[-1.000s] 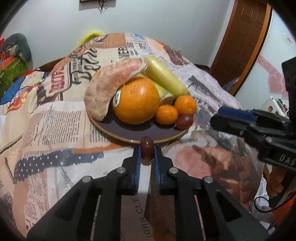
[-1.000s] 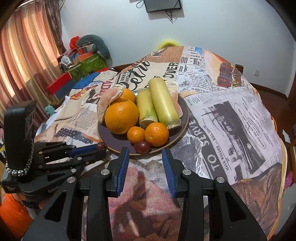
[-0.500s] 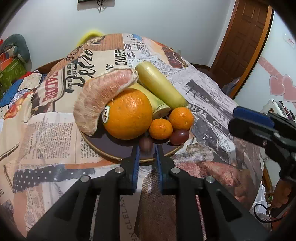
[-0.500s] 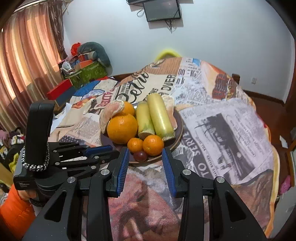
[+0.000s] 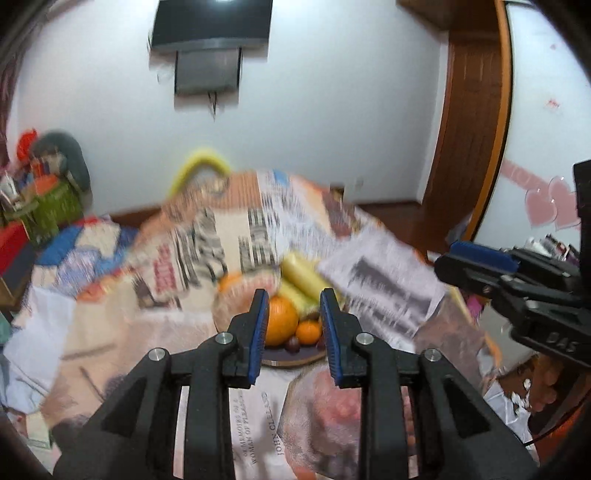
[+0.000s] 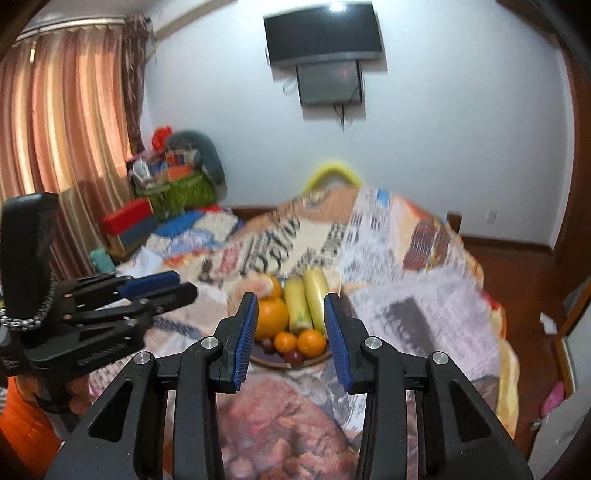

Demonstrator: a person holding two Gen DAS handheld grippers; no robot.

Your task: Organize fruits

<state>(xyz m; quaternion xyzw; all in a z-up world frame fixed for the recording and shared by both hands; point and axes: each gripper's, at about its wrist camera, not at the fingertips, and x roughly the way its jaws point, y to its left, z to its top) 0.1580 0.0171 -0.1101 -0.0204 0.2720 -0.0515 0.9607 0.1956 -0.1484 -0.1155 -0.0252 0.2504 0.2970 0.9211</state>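
Observation:
A dark round plate (image 5: 288, 360) (image 6: 280, 363) on the newspaper-print tablecloth holds a big orange (image 5: 281, 321) (image 6: 271, 317), two small oranges (image 6: 286, 340), yellow-green sticks (image 6: 316, 291), a pale pomelo wedge (image 5: 240, 295) and small dark red fruits (image 5: 293, 344) (image 6: 293, 355). My left gripper (image 5: 293, 328) hangs above and short of the plate; its jaws are opening with nothing between them. It also shows at the left of the right wrist view as the left gripper (image 6: 159, 288). My right gripper (image 6: 291, 332) (image 5: 476, 262) is open and empty, raised beside it.
The cloth-covered table (image 6: 424, 295) falls away to wooden floor at the right. A yellow chair back (image 6: 332, 171) stands behind it. Curtains (image 6: 62, 129) and a heap of bags and boxes (image 6: 177, 184) fill the left. A television (image 6: 321, 33) hangs on the wall.
The left gripper carried a dark red fruit over the plate, let it go there and parted its jaws. Both grippers rose and drew back, so the plate looks smaller.

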